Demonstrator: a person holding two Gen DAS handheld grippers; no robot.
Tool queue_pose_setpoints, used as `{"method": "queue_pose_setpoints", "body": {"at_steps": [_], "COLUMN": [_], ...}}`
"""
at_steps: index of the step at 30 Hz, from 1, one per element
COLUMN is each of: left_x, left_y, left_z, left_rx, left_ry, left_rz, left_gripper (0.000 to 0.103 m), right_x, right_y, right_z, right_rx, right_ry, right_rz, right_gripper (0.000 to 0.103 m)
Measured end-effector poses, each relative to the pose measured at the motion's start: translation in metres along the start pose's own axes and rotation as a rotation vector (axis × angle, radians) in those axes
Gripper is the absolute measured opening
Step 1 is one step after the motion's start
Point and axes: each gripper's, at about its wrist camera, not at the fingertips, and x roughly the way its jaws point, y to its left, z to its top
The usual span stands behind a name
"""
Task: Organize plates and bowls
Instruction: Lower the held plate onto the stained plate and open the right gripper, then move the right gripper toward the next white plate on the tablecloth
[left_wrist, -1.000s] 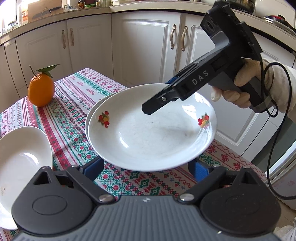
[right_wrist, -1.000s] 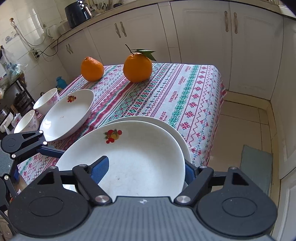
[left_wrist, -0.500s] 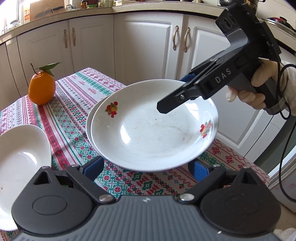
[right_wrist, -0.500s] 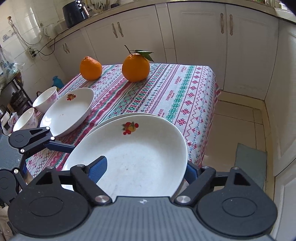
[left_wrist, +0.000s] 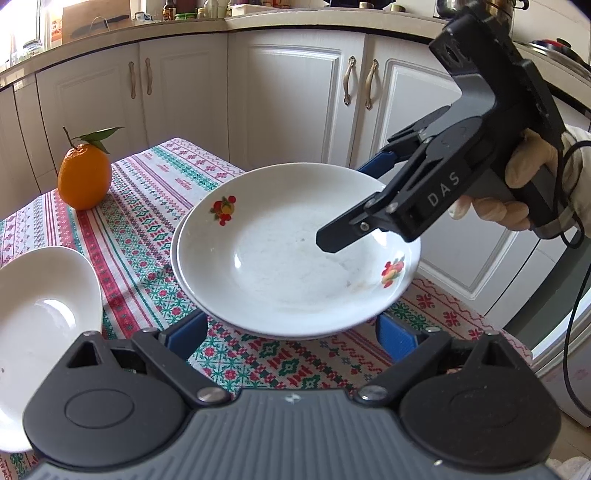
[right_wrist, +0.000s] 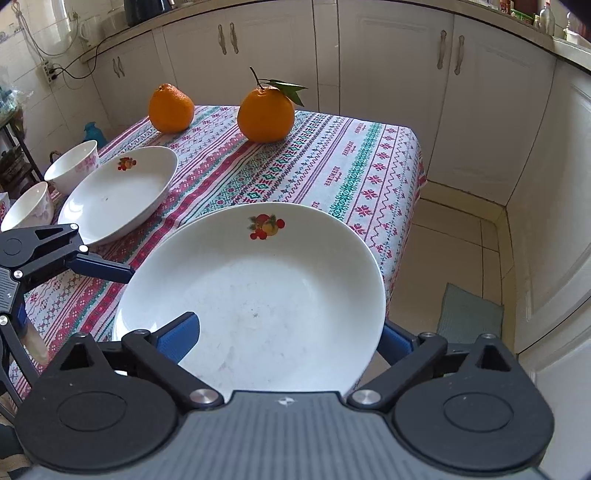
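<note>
Right gripper jaws have just been opening: top plate sits between the spread fingers, pads not pressing. It's nested on a second plate at the table's near right corner, rim overhanging the edge. Left gripper wide open too, straddling the stack's near rim, gripping nothing. My call: back right out level, don't drag the rim; nudge stack inboard. Both plates empty. Third plate mid-left, empty; two bowls at left edge, contents can't tell. Far side: two oranges.
</note>
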Motion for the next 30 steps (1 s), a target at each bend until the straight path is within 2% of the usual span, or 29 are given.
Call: {"method": "queue_pose_setpoints", "body": {"at_steps": [4, 9, 14, 18, 23, 30], "left_x": [-0.007, -0.02, -0.039, -0.057, -0.077, -0.084], "left_y": [-0.001, -0.002, -0.001, 0.003, 0.012, 0.039], "left_z": [-0.001, -0.005, -0.014, -0.024, -0.042, -0.07], "left_rx": [0.0, -0.008, -0.04, -0.068, -0.11, -0.253], "left_ry": [-0.016, -0.039, -0.071, -0.087, -0.069, -0.023], "left_rz": [0.002, 0.02, 0.078, 0.158, 0.306, 0.46], "left_gripper": [0.097, 0.097, 0.098, 0.099, 0.099, 0.099], "right_x": [0.002, -0.013, -0.031, -0.037, -0.042, -0.047], "right_y": [0.002, 0.017, 0.047, 0.07, 0.097, 0.128], "right_z": [-0.005, -0.009, -0.012, -0.016, -0.022, -0.027], "right_rx": [0.002, -0.036, -0.085, -0.103, -0.119, -0.174], "right_ry": [0.019, -0.028, -0.093, -0.112, -0.135, -0.14], "right_rz": [-0.025, -0.036, -0.046, -0.027, -0.035, -0.024], "right_gripper": [0.101, 0.102, 0.103, 0.103, 0.103, 0.103]}}
